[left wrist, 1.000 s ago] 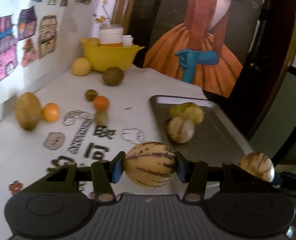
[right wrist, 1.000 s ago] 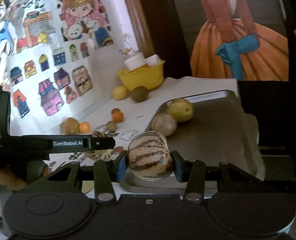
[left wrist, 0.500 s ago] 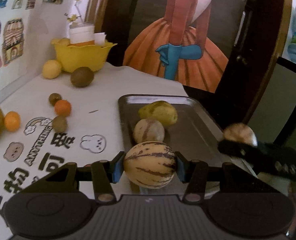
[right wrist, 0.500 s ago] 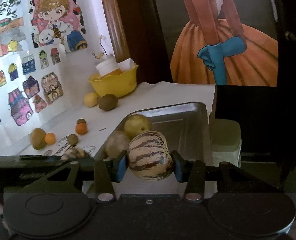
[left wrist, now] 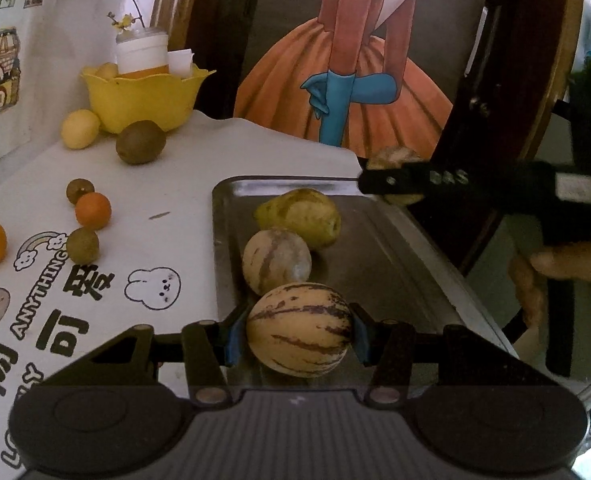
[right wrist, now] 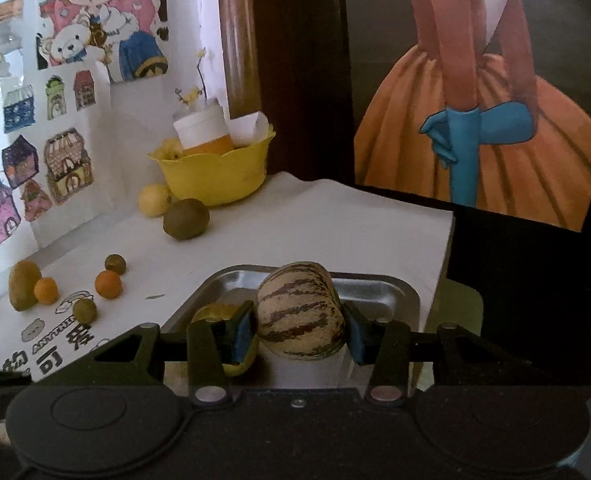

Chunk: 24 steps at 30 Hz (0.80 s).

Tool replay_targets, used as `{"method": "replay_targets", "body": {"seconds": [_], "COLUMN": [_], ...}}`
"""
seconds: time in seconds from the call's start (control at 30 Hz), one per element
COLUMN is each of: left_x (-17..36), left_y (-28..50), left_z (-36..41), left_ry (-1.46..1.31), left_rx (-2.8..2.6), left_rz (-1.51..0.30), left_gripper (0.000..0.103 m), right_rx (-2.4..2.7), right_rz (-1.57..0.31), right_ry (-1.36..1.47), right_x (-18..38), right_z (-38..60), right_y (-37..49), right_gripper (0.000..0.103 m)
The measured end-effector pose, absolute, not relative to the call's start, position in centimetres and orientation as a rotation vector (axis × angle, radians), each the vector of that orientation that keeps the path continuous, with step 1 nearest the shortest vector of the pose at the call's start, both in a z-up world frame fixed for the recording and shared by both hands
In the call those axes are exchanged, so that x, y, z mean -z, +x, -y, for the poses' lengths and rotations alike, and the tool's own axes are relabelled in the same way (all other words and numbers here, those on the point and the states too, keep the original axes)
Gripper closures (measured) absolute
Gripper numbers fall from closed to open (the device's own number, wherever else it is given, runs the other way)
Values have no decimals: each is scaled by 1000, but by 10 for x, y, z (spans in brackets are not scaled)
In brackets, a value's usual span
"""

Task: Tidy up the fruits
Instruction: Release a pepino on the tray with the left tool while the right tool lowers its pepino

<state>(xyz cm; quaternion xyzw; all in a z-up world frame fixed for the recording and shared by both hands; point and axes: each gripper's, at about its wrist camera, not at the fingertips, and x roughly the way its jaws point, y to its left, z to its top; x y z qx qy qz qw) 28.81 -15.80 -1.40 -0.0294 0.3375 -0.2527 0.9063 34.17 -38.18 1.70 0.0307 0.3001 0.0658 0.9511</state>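
Observation:
My left gripper (left wrist: 298,340) is shut on a pale striped melon (left wrist: 298,329) and holds it over the near end of the metal tray (left wrist: 395,264). In the tray lie another striped melon (left wrist: 276,261) and a yellow-green pear (left wrist: 301,216). My right gripper (right wrist: 298,332) is shut on a second striped melon (right wrist: 298,316) over the far end of the tray (right wrist: 379,288); the pear (right wrist: 211,314) shows partly behind its left finger. In the left wrist view the right gripper (left wrist: 391,178) reaches in from the right above the tray's far corner.
On the white table (left wrist: 183,184) left of the tray lie two oranges (left wrist: 92,211), small brown-green fruits (left wrist: 82,245), a kiwi (left wrist: 140,147) and a lemon (left wrist: 79,129). A yellow bowl (left wrist: 143,98) with a jar stands at the back. A larger kiwi (right wrist: 23,290) lies by the wall.
Both grippers have moved forward over the tray with their melons. The right gripper has gone to the tray's far end; the left one has come over its near end.

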Motion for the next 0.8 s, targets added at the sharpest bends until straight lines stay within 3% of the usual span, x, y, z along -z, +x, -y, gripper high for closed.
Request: {"method": "replay_targets", "body": {"seconds": [0.8], "left_x": [18], "left_y": [287], "left_z": [159], "left_ry": [-87], "left_rx": [515], "left_rz": [-668], "left_gripper": [47], "right_rx": [-180], "right_rz": [-722], "right_ry": [21], "right_x": [13], "right_z": [364], "right_y": [413], "right_gripper": [55]}}
